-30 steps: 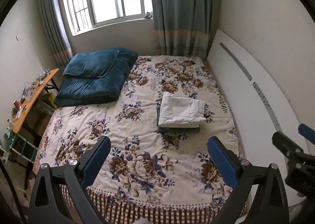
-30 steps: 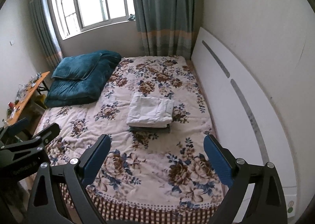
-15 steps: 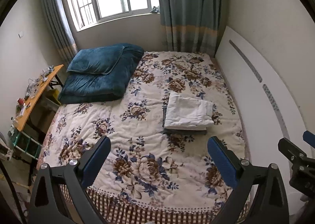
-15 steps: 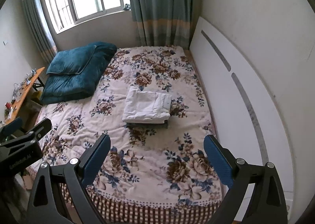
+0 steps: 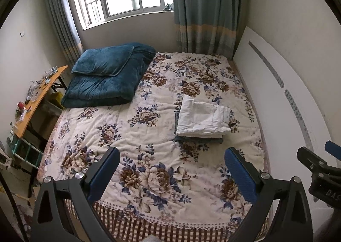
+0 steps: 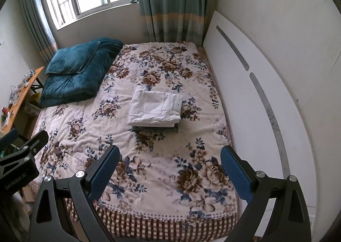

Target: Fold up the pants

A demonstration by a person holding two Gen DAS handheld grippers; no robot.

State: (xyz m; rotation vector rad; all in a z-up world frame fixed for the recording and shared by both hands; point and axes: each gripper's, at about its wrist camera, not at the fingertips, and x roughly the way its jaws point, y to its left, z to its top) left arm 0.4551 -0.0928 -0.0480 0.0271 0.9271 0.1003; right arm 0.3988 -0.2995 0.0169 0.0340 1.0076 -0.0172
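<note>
White pants [image 5: 202, 117] [image 6: 155, 108] lie folded into a neat rectangle on the floral bed, on top of a darker folded garment [image 5: 198, 139] [image 6: 154, 129]. My left gripper [image 5: 172, 175] hangs open above the foot of the bed, well short of the stack, with nothing between its blue pads. My right gripper [image 6: 170, 172] is likewise open and empty, held high over the bed's near end. Part of the right gripper [image 5: 319, 169] shows at the right edge of the left wrist view, and part of the left gripper [image 6: 19, 156] shows at the left edge of the right wrist view.
A folded teal blanket and pillow [image 5: 106, 75] [image 6: 78, 71] lie at the bed's far left. A white headboard panel [image 5: 287, 97] [image 6: 255, 84] leans along the right wall. An orange side table [image 5: 34, 97] with clutter stands left of the bed. Window and curtains stand behind.
Both grippers have risen and drawn back from the bed, so more of the room and window shows. The folded stack has not moved.
</note>
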